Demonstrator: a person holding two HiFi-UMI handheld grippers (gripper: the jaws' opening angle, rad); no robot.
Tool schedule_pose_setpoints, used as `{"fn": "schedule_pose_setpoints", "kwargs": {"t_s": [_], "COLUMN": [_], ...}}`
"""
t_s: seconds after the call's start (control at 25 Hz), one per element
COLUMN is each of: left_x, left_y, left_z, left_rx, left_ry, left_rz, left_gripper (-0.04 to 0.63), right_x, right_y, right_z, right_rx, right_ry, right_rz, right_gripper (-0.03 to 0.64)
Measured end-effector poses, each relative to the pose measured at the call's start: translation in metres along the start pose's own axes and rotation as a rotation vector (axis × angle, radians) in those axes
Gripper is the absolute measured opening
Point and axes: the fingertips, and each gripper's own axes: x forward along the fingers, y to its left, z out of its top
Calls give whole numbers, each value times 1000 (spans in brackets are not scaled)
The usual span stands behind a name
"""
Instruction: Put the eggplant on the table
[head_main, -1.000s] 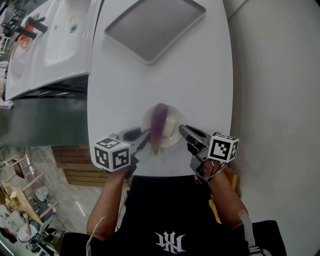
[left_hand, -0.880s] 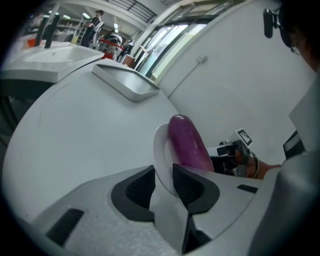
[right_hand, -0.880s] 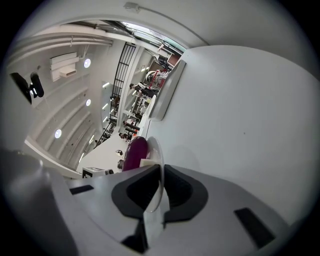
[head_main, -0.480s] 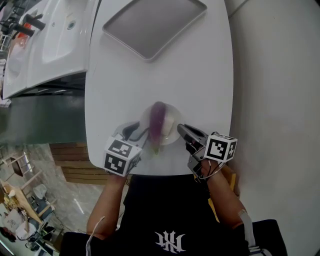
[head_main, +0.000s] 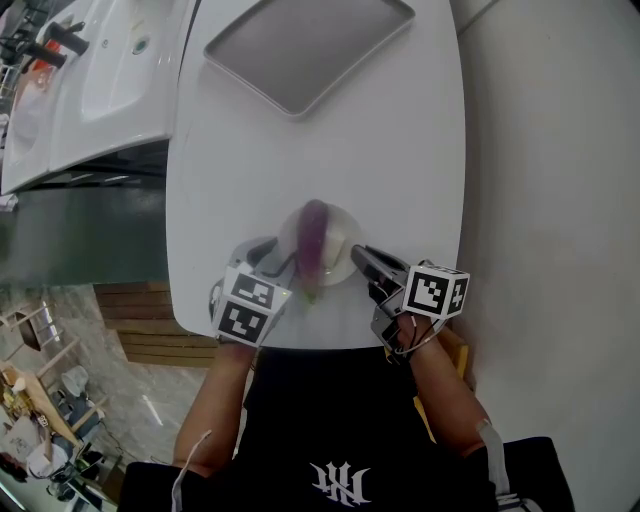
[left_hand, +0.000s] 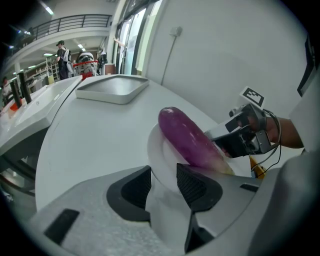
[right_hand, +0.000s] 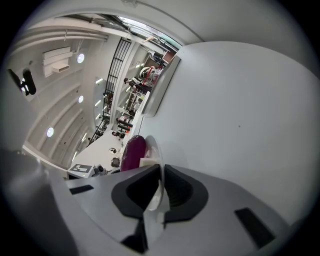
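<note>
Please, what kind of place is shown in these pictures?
Probably a large indoor hall used as a workspace: a white table beside a sink, a railed balcony and a person far behind.

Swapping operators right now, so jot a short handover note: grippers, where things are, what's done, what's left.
Left gripper: shut on the left rim of the round white plate.
Right gripper: shut on the plate's right rim.
The long purple eggplant lies on the plate, between the two grippers.
The plate is over the near end of the white table; I cannot tell whether it rests on the table.
Done: plate gripped from both sides.
Left: get the eggplant off the plate and onto the table, then let go.
</note>
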Motion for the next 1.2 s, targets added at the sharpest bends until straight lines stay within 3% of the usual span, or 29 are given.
{"fn": "schedule_pose_setpoints", "kwargs": {"t_s": [0.48,1.04,1.2], "left_x": [7,6,2], "left_y": [1,4,8], "left_z": [-7,-6,-5], "left_rx": [17,91,110], "left_ry": [59,129,122], "left_rz": [18,57,80], "left_gripper": [143,153,153], "right_x": [3,9,9], "right_y": [-4,-10,-8], "right_z": [-4,-6,-7], "right_rx": [2,-97,-59], "right_ry": [2,55,52], "right_rz": [-34,-135,-124], "right_gripper": [26,35,35]}}
